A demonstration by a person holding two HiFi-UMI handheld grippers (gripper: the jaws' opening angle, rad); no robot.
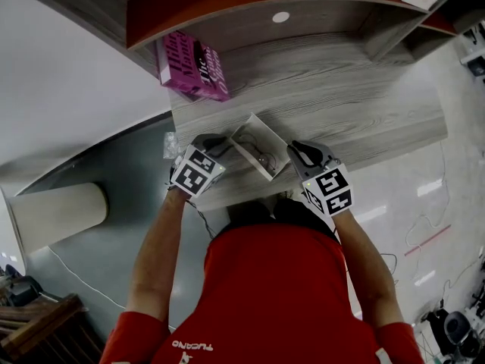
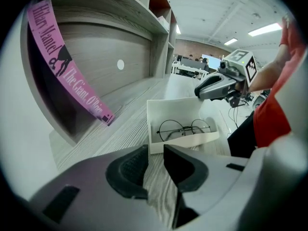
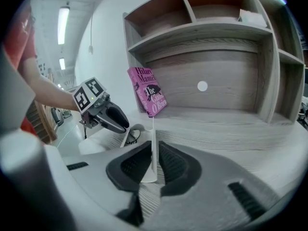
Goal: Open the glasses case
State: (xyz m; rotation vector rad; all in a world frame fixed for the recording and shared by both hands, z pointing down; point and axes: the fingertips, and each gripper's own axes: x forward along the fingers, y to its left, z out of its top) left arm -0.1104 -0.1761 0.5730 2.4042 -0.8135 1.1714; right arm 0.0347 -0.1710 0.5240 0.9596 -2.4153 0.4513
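Three lenses trained on one desk edge.
Peering steeply down from the head onto the desk [image 1: 364, 105], left gripper [image 1: 216, 142] and right gripper [image 1: 297, 149] low in frame; riding close behind each pair of jaws, facing inward across the glasses case [image 2: 173, 107], the right pair opening with the upright lid [image 3: 153, 129] between them. Shared throughout: case, pink book [image 3: 150, 97], shelf unit [image 3: 211, 32]; in each gripper view, also the opposite gripper.

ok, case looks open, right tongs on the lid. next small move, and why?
Probably finish releasing and back the right gripper straight off the lid. The glasses case stands open, glasses showing inside, and the right tongs are opening with the upright lid between them.
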